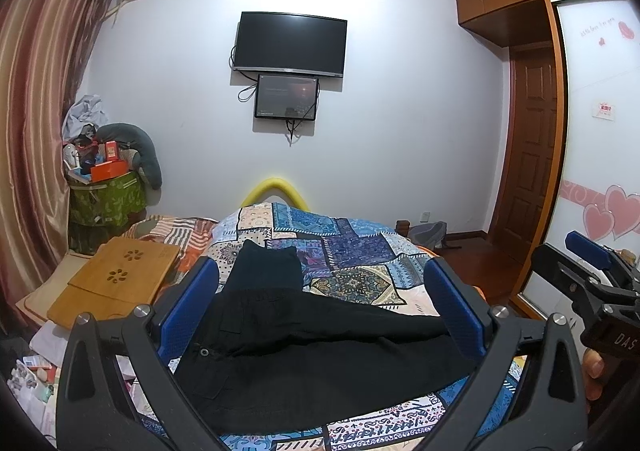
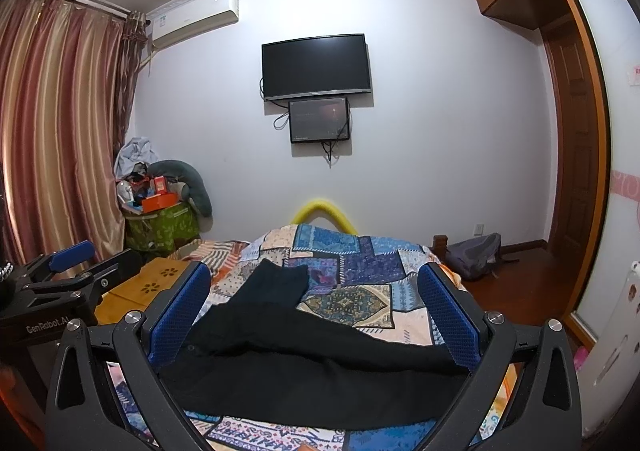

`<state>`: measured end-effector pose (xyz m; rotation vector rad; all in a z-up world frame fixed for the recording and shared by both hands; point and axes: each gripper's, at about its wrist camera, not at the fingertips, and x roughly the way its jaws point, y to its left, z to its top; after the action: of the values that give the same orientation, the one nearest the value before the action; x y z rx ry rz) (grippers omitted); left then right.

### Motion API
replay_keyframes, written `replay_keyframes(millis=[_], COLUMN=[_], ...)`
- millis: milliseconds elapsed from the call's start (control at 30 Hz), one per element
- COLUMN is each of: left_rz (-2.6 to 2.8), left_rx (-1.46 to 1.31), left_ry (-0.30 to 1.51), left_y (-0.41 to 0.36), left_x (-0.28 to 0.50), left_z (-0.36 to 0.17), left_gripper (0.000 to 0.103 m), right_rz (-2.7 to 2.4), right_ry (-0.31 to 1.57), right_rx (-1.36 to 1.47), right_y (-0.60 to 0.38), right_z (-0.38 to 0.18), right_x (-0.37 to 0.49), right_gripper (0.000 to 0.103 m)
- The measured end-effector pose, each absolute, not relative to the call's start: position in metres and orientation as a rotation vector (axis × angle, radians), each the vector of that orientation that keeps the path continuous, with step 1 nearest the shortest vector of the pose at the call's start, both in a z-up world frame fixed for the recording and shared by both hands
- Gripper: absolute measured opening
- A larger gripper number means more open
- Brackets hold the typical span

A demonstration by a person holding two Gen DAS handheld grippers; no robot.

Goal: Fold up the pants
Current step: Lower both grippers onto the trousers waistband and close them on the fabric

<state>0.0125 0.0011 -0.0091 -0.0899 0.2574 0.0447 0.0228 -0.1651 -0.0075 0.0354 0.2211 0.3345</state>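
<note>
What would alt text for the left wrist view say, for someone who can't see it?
Black pants lie spread on a patchwork bedspread, framed by the open blue-padded left gripper. The right gripper shows at the right edge; a dark TV hangs on the far wall.

Both wrist views face the wall, sharing the bed (image 1: 360,279).
</note>
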Motion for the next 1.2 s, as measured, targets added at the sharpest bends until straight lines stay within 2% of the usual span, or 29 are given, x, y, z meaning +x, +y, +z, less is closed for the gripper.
replay_keyframes(millis=[767,1000,1200], left_rz=[0.083,0.081,0.128], left_rx=[-0.091,-0.092,-0.117], left_ry=[0.260,0.363,0.478], left_y=[0.013,0.039,0.092], left_x=[0.024,0.070,0.131], left_z=[-0.013,-0.033,-0.071], left_gripper=[0.103,0.103,0.103], right_rz=[0.341,0.312,0.260], right_ry=[0.274,0.349,0.407], right_rx=[0.044,0.005,-0.101], right_y=[-0.163,-0.176,-0.186], right_z=[-0.018,-0.048,-0.071], right_x=[0.043,0.088,0.127], right_gripper=[0.103,0.103,0.103])
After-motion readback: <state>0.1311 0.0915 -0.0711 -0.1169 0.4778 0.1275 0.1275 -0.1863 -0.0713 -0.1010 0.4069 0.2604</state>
